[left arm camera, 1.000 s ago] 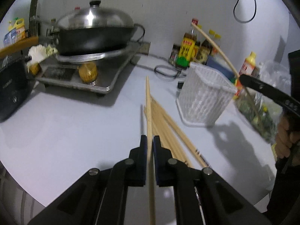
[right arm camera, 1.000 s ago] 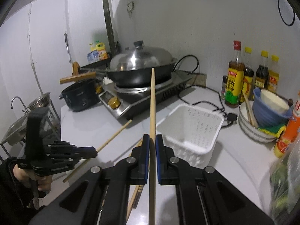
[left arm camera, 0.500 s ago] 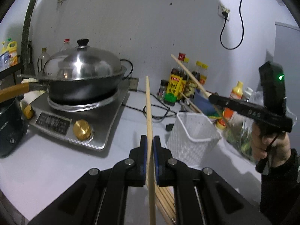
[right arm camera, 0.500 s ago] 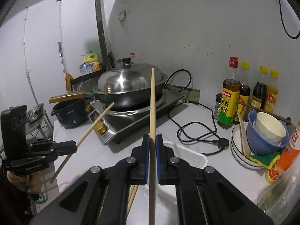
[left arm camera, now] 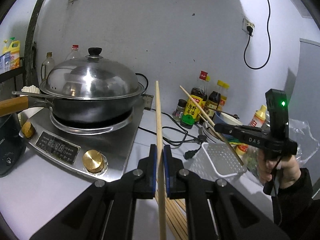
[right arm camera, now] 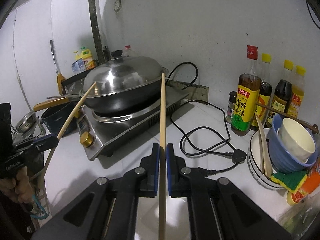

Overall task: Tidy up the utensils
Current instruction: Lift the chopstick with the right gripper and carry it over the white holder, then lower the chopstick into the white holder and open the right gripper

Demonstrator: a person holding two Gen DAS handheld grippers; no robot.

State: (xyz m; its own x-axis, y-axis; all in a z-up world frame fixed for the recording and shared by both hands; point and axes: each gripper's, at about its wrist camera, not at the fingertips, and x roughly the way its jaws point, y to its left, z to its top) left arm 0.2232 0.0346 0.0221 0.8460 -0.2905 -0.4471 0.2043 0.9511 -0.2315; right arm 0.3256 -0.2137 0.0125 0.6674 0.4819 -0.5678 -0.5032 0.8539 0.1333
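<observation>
**Two chopsticks held above the basket**

A chopstick (left arm camera: 159,120) is clamped in the closed left gripper (left arm camera: 159,167), its long axis pointing forward and away. The white basket (left arm camera: 218,161) lies low and to the right, nearer the right gripper (left arm camera: 217,127), which is closed on a second chopstick (left arm camera: 202,108) slanting over the basket's rim. More chopsticks (left arm camera: 176,216) lie on the worktop (left arm camera: 50,190). Open room is seen above the basket; bottles (left arm camera: 191,108) crowd its far side.

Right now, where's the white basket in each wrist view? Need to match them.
Left wrist: white basket at lower right, on the counter, just right of the left gripper, below the right gripper and its chopstick.
Right wrist: not in view.
Shared landmark: the lidded wok on the induction cooker; upper left of centre in the right wrist view.
</observation>
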